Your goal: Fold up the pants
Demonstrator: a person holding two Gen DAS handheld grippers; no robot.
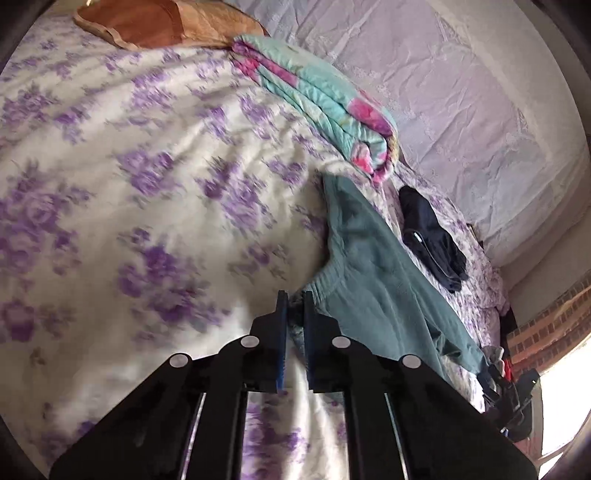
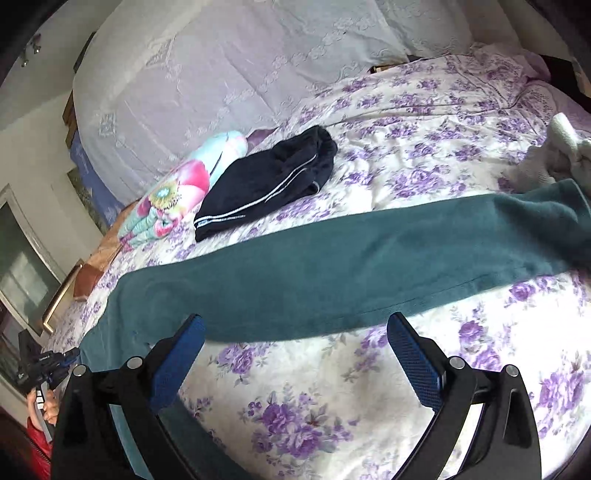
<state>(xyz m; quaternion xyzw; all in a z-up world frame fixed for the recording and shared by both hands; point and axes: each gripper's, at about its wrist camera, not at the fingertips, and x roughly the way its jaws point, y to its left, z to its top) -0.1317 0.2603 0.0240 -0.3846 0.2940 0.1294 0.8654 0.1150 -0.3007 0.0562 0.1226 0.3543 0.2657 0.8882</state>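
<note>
Left wrist view, near to far. At bottom centre, left gripper (image 1: 294,295), jaws pressed together on the elastic waistband of the pants (image 1: 373,273), cloth bunched between the blue pads (image 1: 282,332). From the pinch, teal pants running up to centre frame and down toward the lower right edge. Beneath, floral bedspread (image 1: 129,184) filling the left half, blurred. Right of the pants, dark garment (image 1: 428,236) lying apart from them. Above centre, folded turquoise-and-pink quilt (image 1: 317,99). At top left, brown pillow (image 1: 162,26). Along the upper right, white lace cover (image 1: 461,92).

Right wrist view, near to far. At the bottom, right gripper (image 2: 295,328), jaws spread wide, nothing between the pads (image 2: 181,365). Pants (image 2: 332,266) stretched flat as a long band across mid frame from lower left to right edge, lower edge just beyond the fingertips, left fingertip overlapping that edge; contact not clear. At lower left edge, the left gripper (image 2: 55,363) at the pants' end, in a hand (image 2: 51,410). Above the pants, left of centre, the dark garment (image 2: 269,184), folded, with white stripes. Left of it, the quilt (image 2: 177,192). At right edge, pale crumpled cloth (image 2: 554,151).
</note>
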